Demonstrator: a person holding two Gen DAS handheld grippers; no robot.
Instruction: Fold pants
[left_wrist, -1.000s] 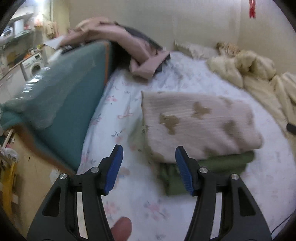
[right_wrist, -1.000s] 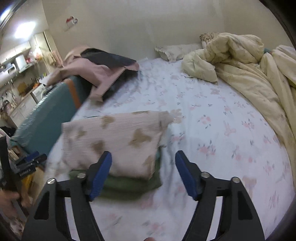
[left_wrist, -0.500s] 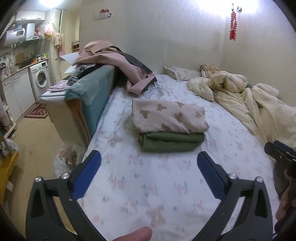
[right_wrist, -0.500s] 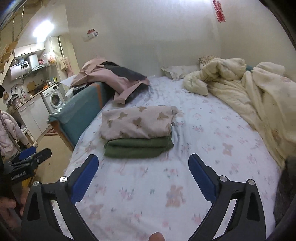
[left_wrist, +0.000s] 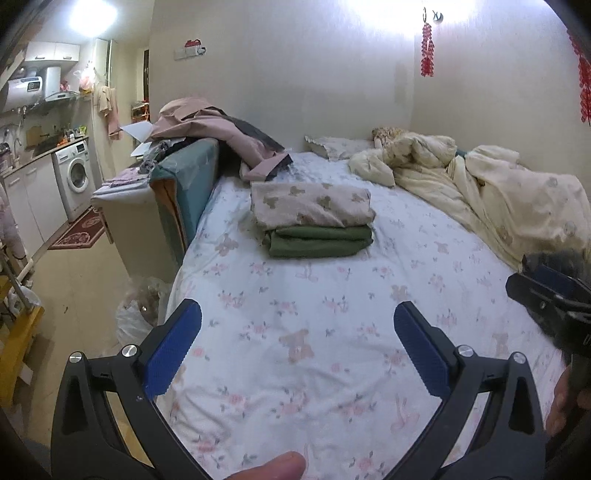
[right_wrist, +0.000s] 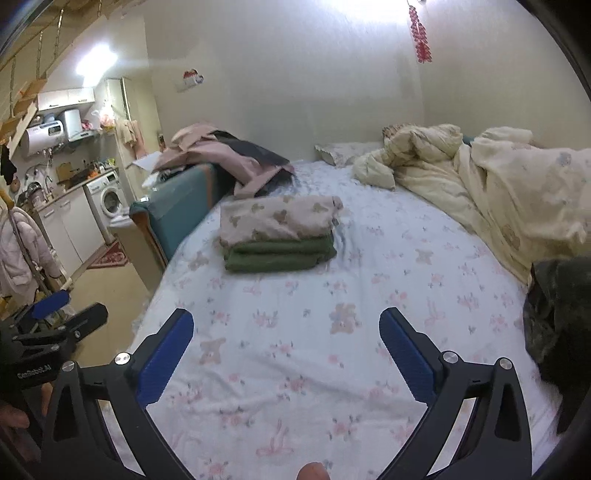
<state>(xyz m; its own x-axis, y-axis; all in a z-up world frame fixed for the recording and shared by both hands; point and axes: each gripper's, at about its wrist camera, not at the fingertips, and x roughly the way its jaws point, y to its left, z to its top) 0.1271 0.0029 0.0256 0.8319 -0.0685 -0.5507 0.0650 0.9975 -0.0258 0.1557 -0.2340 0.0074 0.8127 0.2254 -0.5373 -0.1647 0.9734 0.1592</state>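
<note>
Folded beige pants with a bear print (left_wrist: 312, 205) lie on top of folded green pants (left_wrist: 319, 242) on the bed's floral sheet (left_wrist: 332, 332); the stack also shows in the right wrist view (right_wrist: 277, 221), beige on green (right_wrist: 277, 256). My left gripper (left_wrist: 297, 328) is open and empty, held well back from the stack over the near part of the bed. My right gripper (right_wrist: 286, 338) is open and empty, also well short of the stack. A dark garment (right_wrist: 557, 314) lies at the bed's right edge.
A cream duvet (left_wrist: 498, 195) is bunched along the right side. A pile of pink and dark clothes (left_wrist: 221, 140) rests on a teal sofa back (left_wrist: 188, 177) at the bed's left. The kitchen with a washing machine (left_wrist: 75, 175) lies beyond the floor on the left.
Both grippers have pulled back and up from the folded stack, which now lies far ahead of them. Both have opened wider and hold nothing.
</note>
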